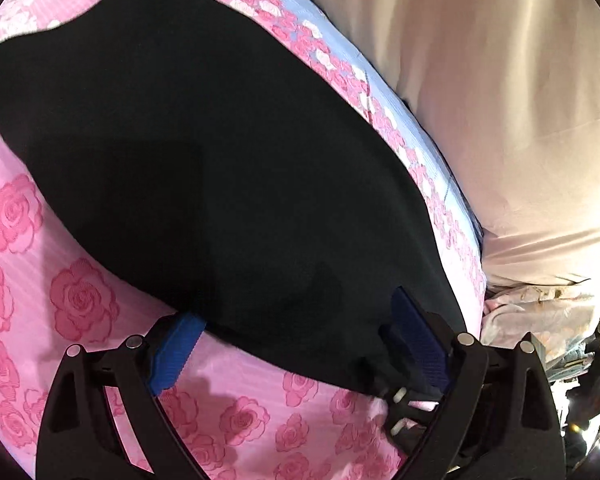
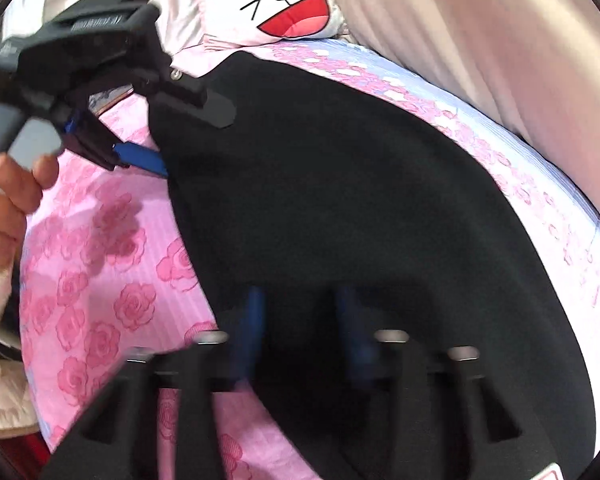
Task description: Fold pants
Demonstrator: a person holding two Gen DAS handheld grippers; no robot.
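The black pants (image 1: 188, 152) lie flat on a pink rose-print bedsheet (image 1: 72, 300). My left gripper (image 1: 296, 328) is open at the pants' near edge, with the fabric lying between its blue pads (image 1: 176, 348). In the right wrist view the pants (image 2: 360, 200) spread across the bed and the left gripper (image 2: 172, 140) straddles their far left edge, one finger above and one below the cloth. My right gripper (image 2: 300, 320) is open over the pants' near end, its blue pads (image 2: 252, 320) blurred by motion.
A cream curtain (image 1: 480, 100) hangs beyond the bed's far side. A white cartoon-face pillow (image 2: 276, 4) lies at the head of the bed. A blue band with roses (image 2: 500, 128) runs along the sheet's far edge. Clutter (image 1: 560, 332) sits past the bed.
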